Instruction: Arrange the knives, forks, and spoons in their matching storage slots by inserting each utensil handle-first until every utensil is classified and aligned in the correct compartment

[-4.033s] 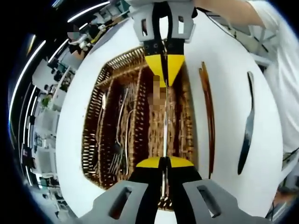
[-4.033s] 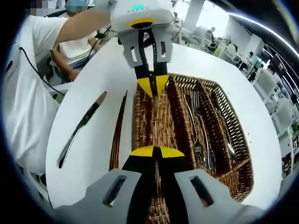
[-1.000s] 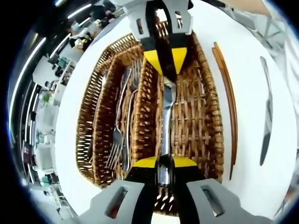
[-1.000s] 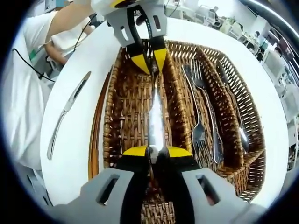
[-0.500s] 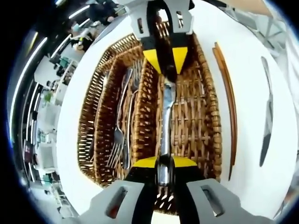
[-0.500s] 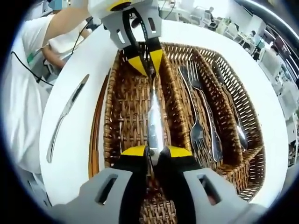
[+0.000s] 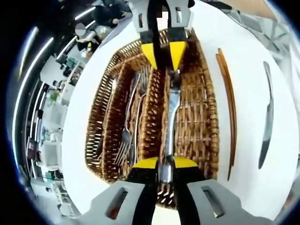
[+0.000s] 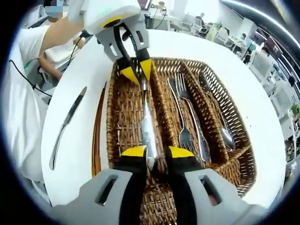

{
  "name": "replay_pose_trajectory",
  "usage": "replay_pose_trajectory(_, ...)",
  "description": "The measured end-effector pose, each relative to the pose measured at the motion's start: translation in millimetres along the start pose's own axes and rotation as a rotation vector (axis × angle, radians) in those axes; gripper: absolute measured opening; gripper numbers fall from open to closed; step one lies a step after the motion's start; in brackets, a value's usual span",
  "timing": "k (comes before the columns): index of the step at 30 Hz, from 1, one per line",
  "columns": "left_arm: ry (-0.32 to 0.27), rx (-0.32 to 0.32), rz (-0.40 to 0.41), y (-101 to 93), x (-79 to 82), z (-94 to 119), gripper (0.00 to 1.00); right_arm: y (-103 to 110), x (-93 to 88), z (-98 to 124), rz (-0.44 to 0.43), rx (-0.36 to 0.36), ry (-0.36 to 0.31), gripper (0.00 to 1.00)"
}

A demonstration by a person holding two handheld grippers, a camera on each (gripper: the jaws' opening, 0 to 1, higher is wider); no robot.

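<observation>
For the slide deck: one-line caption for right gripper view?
Two hand-held grippers lay a knife into the wicker tray's widest slot.

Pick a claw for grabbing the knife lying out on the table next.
Right, probably. The right claw has its jaws apart, with a gap beside the held knife, so it is nearly free. The left claw is shut on that knife over the basket. The loose knife looks reachable by either.

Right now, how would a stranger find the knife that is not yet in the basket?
Start at the wicker basket on the white round table. Beside its wide compartment lie brown chopsticks; beyond them, alone on bare tabletop, lies the knife, silver and outside the basket.
</observation>
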State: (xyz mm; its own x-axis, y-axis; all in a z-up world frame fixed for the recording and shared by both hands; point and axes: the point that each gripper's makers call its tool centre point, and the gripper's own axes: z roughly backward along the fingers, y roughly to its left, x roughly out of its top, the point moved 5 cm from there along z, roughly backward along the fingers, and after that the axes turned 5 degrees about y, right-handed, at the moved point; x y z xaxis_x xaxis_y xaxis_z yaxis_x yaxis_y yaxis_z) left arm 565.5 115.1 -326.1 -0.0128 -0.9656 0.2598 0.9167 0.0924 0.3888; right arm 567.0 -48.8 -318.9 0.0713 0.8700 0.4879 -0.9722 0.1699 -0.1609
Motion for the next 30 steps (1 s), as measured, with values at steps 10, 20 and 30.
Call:
replay_pose_trajectory(10,-0.045,0.057,0.04,-4.2,0.3,14,0.08,4,4.2,10,-0.006,-0.026,-0.033,0.17)
replay_pose_trajectory(20,-0.152,0.122,0.122,-13.9,6.6,33,0.08,11,3.1,21,-0.029,-0.062,-0.107,0.18)
replay_pose_trajectory(30,-0.213,0.159,0.183,-28.8,9.3,39,0.1,20,-5.5,28,-0.069,-0.085,-0.177,0.21)
